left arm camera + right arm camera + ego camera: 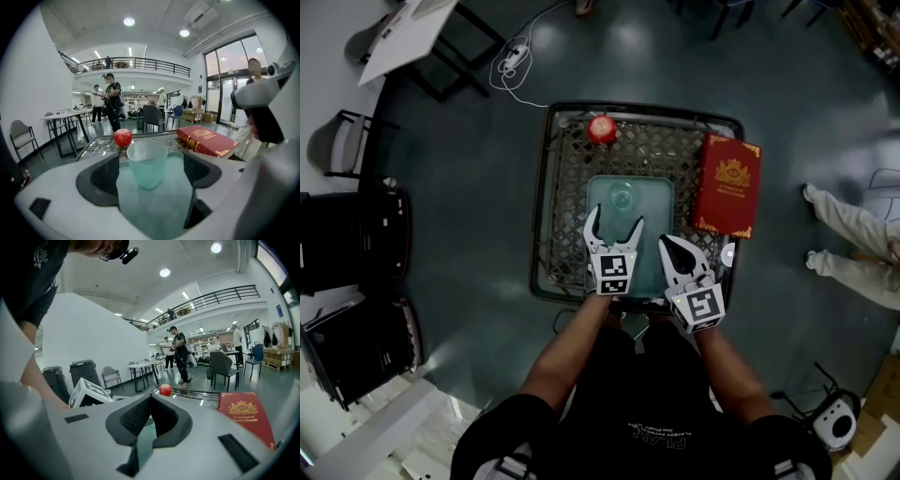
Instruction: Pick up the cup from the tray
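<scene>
Dark polished floor (pixel 459 187) spreads around a square metal-mesh tabletop (pixel 567 187) in a big open hall, and I am looking steeply down on it. One pale green tray (pixel 658 216) lies in the middle of the mesh. The one cup (pixel 622 198), translucent and of the same tint, stands upright on the tray's far half, mouth up. I count one red apple (pixel 602 129) at the far edge of the mesh and one red book (pixel 728 185) lying flat to the right of the tray. Both are well apart from the cup, so nothing crowds the approach. I have two grippers over the near end of the tray. The left gripper (pixel 617 223) is released, jaws spread wide and pointing at the cup. In its own view the cup sits centred in the gap but just beyond the pads, touching neither. I judge it is held that way so the jaws can pass either side of the cup wall before closing. The right gripper (pixel 668 244) is clenched on nothing, its pads meeting at the tips. It sits just to the right of the left one, which looks to me like keeping it out of the way. The pick is not yet made: the cup rests on the tray.
</scene>
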